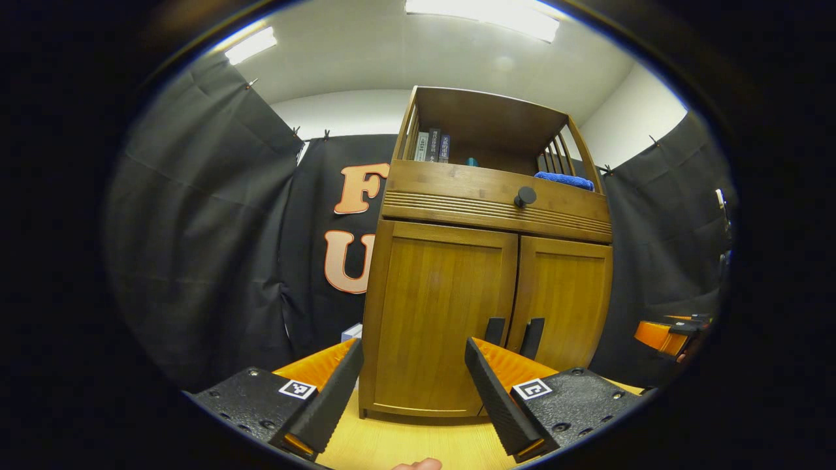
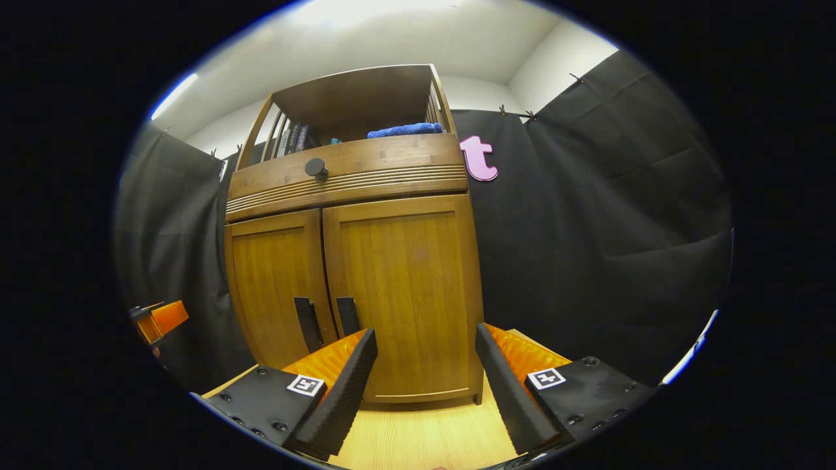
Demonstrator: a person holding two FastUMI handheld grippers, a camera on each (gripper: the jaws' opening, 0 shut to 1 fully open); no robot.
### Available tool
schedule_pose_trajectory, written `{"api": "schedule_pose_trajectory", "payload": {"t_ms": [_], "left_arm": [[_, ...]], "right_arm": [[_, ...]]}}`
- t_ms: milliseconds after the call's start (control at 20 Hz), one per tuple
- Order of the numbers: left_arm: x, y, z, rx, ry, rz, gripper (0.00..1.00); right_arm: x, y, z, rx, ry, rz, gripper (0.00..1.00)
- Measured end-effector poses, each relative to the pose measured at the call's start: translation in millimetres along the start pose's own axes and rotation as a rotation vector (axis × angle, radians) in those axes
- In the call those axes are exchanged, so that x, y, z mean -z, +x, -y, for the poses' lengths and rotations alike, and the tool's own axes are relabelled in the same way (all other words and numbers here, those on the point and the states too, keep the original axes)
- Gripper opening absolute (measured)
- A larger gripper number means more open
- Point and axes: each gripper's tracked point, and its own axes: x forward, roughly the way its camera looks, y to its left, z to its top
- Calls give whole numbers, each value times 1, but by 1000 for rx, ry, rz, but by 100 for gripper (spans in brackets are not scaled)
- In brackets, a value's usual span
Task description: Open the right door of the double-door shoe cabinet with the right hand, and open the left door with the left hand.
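A wooden shoe cabinet (image 1: 486, 215) stands on a light wood table, both doors closed. Its left door (image 1: 437, 313) and right door (image 1: 565, 294) each carry a black vertical handle near the middle seam: left handle (image 1: 494, 331), right handle (image 1: 532, 337). My left gripper (image 1: 413, 382) is open, low in front of the left door, a short way off it. In the right gripper view the right door (image 2: 408, 287) and its handle (image 2: 347, 315) face my open right gripper (image 2: 426, 375), which holds nothing. The left door (image 2: 277, 287) lies further left.
A drawer with a round black knob (image 1: 524, 196) tops the doors. The open shelf above holds books (image 1: 432, 146) and a blue cloth (image 1: 565, 180). The other gripper (image 1: 666, 334) appears at the far right of the left gripper view. Black cloth walls surround the cabinet.
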Motion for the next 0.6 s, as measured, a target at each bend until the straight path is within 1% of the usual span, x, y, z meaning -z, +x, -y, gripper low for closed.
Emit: {"api": "schedule_pose_trajectory", "payload": {"t_ms": [50, 100, 150, 250, 300, 350, 400, 450, 550, 600], "left_arm": [[-1, 0, 1, 1, -1, 1, 94], [-1, 0, 0, 1, -2, 1, 94], [0, 0, -1, -1, 0, 1, 94], [-1, 0, -1, -5, 0, 2, 94], [-1, 0, -1, -6, -1, 3, 98], [-1, 0, -1, -7, -1, 3, 94], [-1, 0, -2, -9, 0, 3, 98], [-1, 0, -2, -10, 2, 1, 94], [0, 0, -3, -19, -2, -1, 94], [-1, 0, -4, -24, -6, -2, 98]], "right_arm": [[0, 0, 0, -1, 1, -1, 98], [1, 0, 0, -1, 2, -2, 98], [1, 0, 0, -3, 4, -3, 89], [0, 0, -1, -6, 10, -2, 89], [-2, 0, -3, -12, 14, 3, 89], [-2, 0, -5, -20, 15, 5, 89], [-2, 2, -9, -27, 11, 9, 89], [-3, 4, -13, -37, 4, 11, 89], [-4, 12, -22, -56, 4, 5, 89], [-6, 17, -30, -71, 16, 7, 89]]}}
